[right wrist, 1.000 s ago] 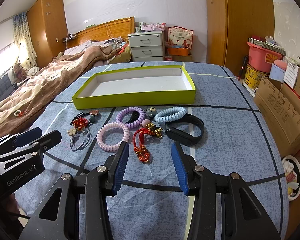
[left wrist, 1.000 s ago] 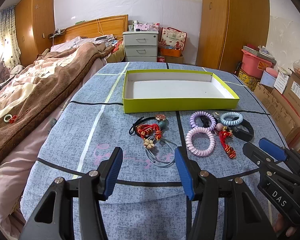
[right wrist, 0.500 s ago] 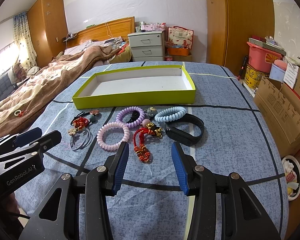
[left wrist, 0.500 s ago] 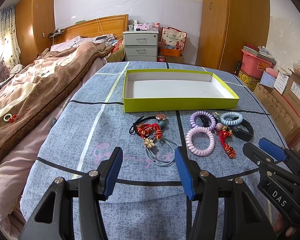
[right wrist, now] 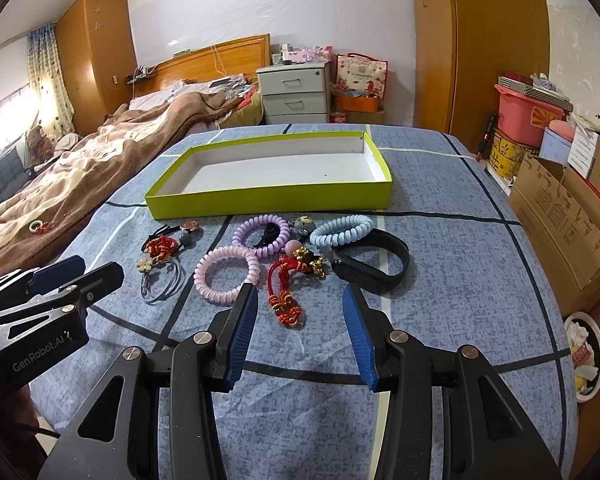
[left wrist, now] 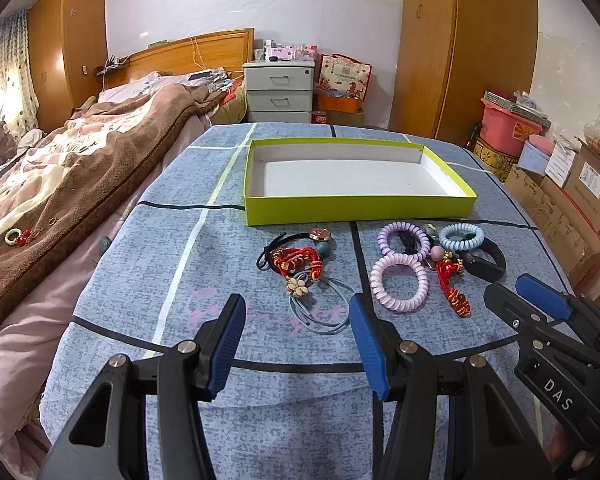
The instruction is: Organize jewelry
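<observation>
While I hold both grippers above a blue patterned cloth (left wrist: 148, 280), their jaws stand spread with nothing between them. My left gripper (left wrist: 296, 344) points at a tangle of red cord, a flower charm and hair ties (left wrist: 300, 268). My right gripper (right wrist: 298, 322) points at a red knotted charm (right wrist: 286, 292), just beside a pink coil bracelet (right wrist: 226, 274), a purple coil (right wrist: 262, 234), a pale blue coil (right wrist: 342, 230) and a black band (right wrist: 374, 266). Beyond the jewelry lies a lime-green tray (right wrist: 268, 202), white inside and holding nothing. Nothing stands between the grippers and the jewelry. Only the right view shows a plate (right wrist: 586, 354) on the floor; the left shows more of the bed (left wrist: 60, 184).
</observation>
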Available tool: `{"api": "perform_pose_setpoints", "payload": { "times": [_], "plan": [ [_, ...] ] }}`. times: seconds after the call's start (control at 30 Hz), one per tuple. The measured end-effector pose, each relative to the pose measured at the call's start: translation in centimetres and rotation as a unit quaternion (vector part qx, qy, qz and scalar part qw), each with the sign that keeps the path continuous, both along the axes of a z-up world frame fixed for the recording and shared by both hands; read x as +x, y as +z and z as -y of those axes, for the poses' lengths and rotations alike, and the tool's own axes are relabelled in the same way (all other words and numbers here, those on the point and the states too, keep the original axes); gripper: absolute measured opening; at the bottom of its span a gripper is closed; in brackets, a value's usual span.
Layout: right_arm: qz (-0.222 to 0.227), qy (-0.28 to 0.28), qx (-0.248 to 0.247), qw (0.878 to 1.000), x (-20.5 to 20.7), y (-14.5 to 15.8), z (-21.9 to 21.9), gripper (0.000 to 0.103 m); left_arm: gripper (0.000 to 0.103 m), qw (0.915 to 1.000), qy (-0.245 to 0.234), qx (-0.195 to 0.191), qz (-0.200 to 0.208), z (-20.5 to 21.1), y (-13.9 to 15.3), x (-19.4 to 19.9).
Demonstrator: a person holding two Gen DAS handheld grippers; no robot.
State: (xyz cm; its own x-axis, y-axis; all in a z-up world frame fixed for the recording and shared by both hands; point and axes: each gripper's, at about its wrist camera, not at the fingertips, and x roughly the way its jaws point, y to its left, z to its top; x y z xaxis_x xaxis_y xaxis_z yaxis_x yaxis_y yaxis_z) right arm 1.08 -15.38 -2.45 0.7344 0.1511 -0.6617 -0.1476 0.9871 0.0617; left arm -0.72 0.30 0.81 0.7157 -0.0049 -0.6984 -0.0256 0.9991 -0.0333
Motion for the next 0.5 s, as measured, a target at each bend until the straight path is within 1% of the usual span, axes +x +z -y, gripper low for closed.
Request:
{"api": "perform_pose_setpoints", "payload": {
  "times": [0.33, 0.4, 0.5],
  "plan": [
    [0.001, 0.001, 0.004, 1.000, 0.4, 0.2, 0.3, 0.045, 0.056, 1.0000, -0.004, -0.004, -0.005, -0.3, -0.2, 0.5],
    [0.004, 0.003, 0.009, 1.000, 0.5, 0.3, 1.0, 0.045, 0.056, 0.9998, -0.008, -0.015, -0.010, -0.7, -0.4, 0.6],
    [0.007, -0.016, 0.010, 1.000, 0.8, 0.5, 3.0, 0.045, 0.056, 0.9973, -0.036, -0.060, -0.023, -1.6, -0.9, 1.0]
  ]
}}
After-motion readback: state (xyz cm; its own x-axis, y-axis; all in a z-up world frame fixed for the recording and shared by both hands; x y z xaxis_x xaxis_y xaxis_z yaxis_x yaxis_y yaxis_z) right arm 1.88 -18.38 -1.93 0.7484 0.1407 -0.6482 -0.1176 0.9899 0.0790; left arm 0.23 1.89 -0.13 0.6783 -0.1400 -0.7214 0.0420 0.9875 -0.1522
